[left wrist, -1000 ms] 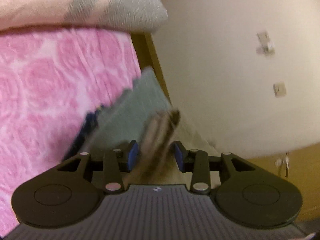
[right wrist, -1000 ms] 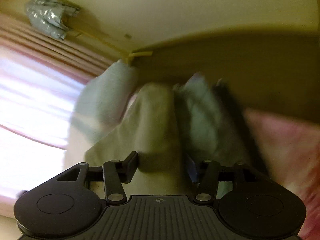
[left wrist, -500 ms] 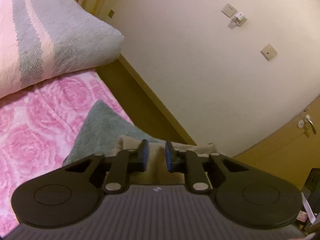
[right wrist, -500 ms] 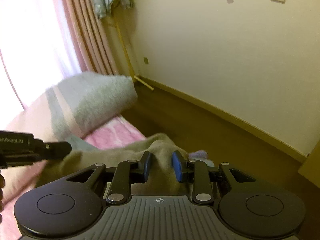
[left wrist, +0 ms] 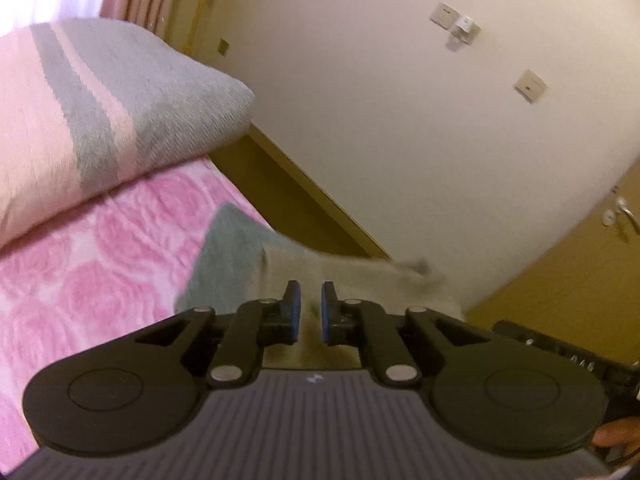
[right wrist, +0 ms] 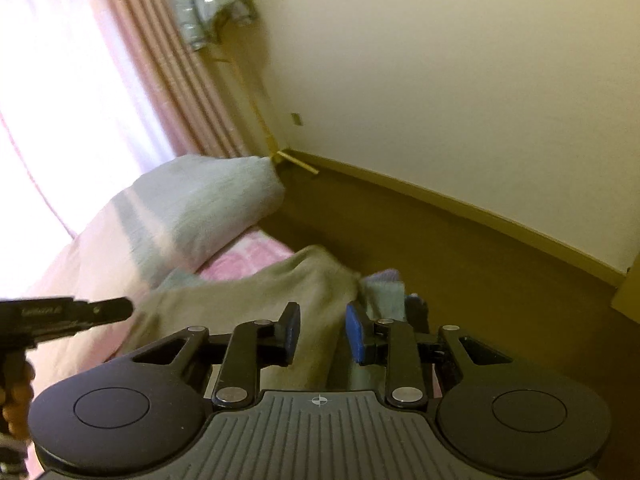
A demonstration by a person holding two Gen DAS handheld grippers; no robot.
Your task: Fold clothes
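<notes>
A beige garment (left wrist: 360, 280) lies at the bed's edge on top of a grey-green cloth (left wrist: 228, 256). My left gripper (left wrist: 311, 312) sits low over it, its blue pads a narrow gap apart with beige fabric filling the gap. In the right wrist view the beige garment (right wrist: 240, 304) rises in a ridge that runs between the pads of my right gripper (right wrist: 322, 334), which grips that fold. A pale blue-grey cloth (right wrist: 384, 296) shows just right of the ridge. The left gripper's body (right wrist: 80, 312) reaches in from the left, with the person's hand (right wrist: 16, 400) on it.
The bed has a pink rose-patterned cover (left wrist: 100, 280) and a pink and grey striped pillow (left wrist: 100, 100) at its head. Brown floor (right wrist: 440, 260) runs beside the bed to a cream wall. A door with a handle (left wrist: 624, 216) stands at right, and pink curtains (right wrist: 160, 80) hang at left.
Both grippers have swung down from pointing upward with the garment bunched between wide jaws. The garment now lies low over the bed edge, and the left jaws have narrowed.
</notes>
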